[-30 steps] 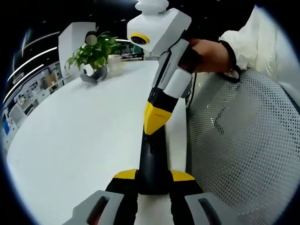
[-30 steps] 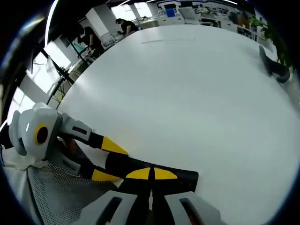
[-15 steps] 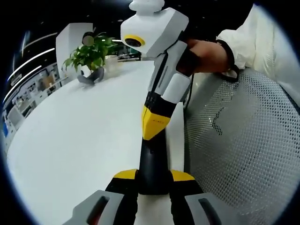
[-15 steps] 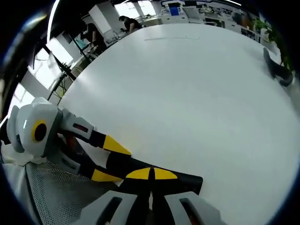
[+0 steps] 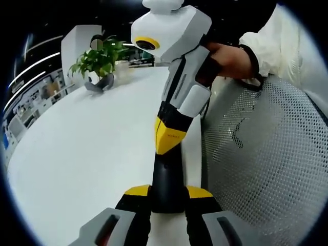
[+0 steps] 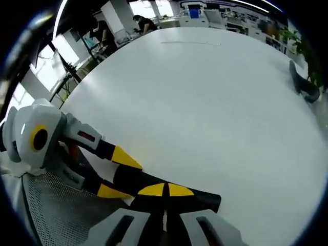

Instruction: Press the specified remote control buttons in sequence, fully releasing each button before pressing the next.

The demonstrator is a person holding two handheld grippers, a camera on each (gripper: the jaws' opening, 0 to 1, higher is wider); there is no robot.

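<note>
Right gripper (image 5: 169, 138) white and grey with black-and-yellow jaws, yellow-ringed lens housing, hand (image 5: 230, 59) with black wrist strap, white sleeve (image 5: 277, 46), left gripper (image 6: 117, 177) coloured alike.

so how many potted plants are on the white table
1. The potted plant stands at the far end of the white table in the left gripper view; the right gripper view catches it at the table's right edge. Others may lie outside the views.
</note>
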